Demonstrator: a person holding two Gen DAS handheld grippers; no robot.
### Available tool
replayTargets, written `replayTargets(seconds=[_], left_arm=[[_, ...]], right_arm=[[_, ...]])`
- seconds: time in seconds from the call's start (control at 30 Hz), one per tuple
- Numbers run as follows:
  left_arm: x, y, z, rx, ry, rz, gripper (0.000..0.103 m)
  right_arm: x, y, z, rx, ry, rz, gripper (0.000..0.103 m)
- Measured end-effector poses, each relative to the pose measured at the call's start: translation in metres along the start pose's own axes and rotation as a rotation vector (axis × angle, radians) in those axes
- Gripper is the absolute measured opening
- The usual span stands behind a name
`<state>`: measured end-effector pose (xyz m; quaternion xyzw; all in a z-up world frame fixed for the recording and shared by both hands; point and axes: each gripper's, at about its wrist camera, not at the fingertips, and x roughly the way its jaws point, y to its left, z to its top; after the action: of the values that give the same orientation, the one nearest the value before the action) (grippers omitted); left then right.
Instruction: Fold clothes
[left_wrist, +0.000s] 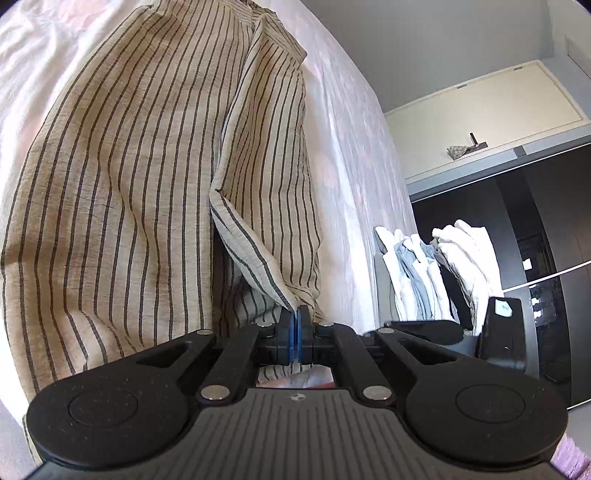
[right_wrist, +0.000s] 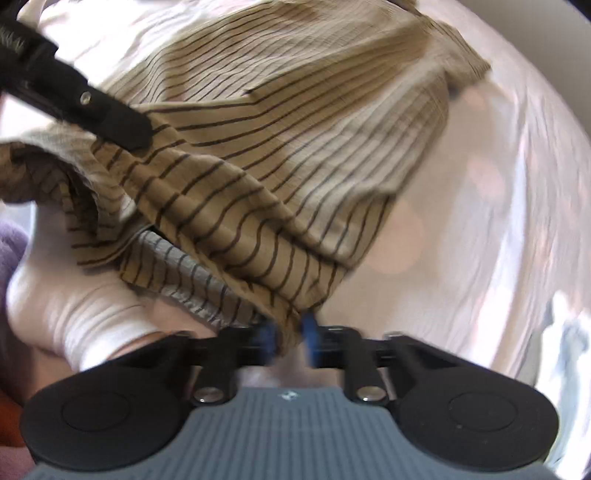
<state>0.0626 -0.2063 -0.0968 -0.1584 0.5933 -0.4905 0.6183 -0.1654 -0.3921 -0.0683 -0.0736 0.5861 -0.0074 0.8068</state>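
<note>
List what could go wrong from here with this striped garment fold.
1. The left claw pinches only a thin corner of the striped garment; a pull could slip it free.
2. The right claw has fabric between its pads, but motion blur hides whether it is clamped, so that side may drop.
3. The cloth is bunched and layered near the right claw, so creases could get folded in on the pale bedsheet.

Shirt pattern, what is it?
Tan shirt with thin dark stripes, clearest in the left wrist view.

A home bedroom: pale bedsheet (left_wrist: 351, 155), dark sliding wardrobe (left_wrist: 546, 229), stacked folded laundry (left_wrist: 436, 269) beside the bed.
</note>
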Motion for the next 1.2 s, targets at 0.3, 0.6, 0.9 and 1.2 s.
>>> replayTargets(seconds=[0.3, 0.6, 0.9, 1.2], left_arm=[[0.024, 0.0, -0.017, -0.001, 0.111, -0.026, 0.0], [0.049, 0.033, -0.033, -0.103, 0.223, 0.03, 0.0], [0.031, 0.016, -0.042, 0.017, 0.236, 0.12, 0.014], [-0.022, 0.013, -0.02, 0.07, 0.054, 0.168, 0.023]], right_arm=[[-0.043, -0.013, -0.04, 0.086, 0.043, -0.002, 0.004], [-0.044, -0.015, -0.043, 0.114, 0.047, 0.022, 0.004], [-0.073, -0.029, -0.05, 0.17, -0.026, 0.114, 0.016], [-0.052, -0.087, -0.024, 0.446, -0.182, 0.21, 0.046]])
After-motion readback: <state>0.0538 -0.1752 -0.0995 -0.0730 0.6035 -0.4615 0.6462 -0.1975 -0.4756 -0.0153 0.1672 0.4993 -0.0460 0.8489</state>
